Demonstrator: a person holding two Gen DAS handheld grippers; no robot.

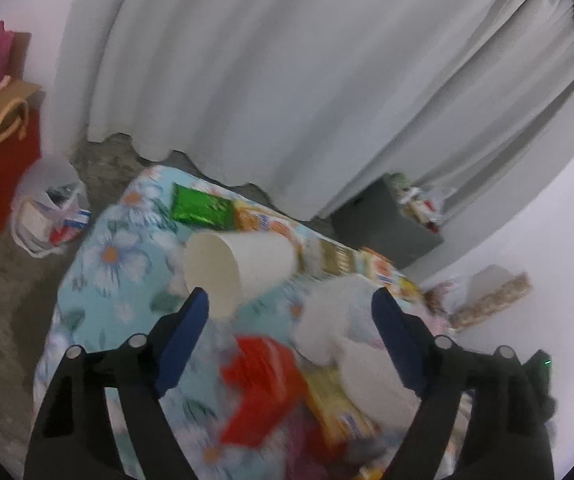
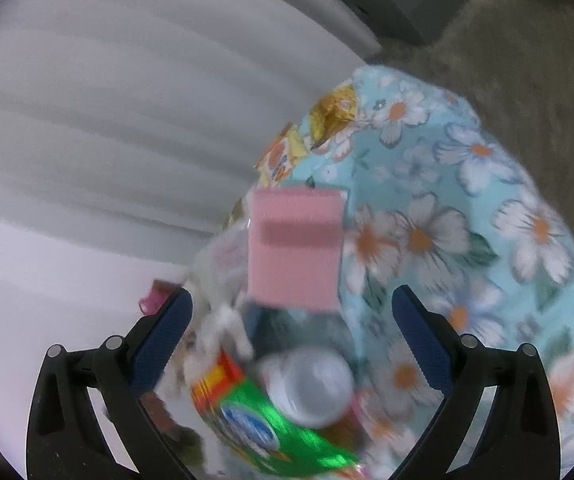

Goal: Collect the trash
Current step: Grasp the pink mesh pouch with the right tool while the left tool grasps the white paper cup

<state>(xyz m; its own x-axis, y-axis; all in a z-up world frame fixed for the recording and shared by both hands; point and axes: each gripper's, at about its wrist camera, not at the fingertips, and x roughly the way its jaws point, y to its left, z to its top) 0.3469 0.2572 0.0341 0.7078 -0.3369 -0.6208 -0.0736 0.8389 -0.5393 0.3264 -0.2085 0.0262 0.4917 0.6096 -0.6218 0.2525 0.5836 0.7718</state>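
Left wrist: one white paper cup (image 1: 239, 268), one green wrapper (image 1: 201, 204).

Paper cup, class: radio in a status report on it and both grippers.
Left gripper open, right gripper open, both empty. Paper cup on its side by left fingers. Wrappers crowd the tablecloth.

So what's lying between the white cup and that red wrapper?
Only bare flowered cloth between the cup and the red wrapper, in the left wrist view.

Both the left tongs (image 1: 291, 300) and right tongs (image 2: 291, 300) gape wide, angled downward, gripping nothing.
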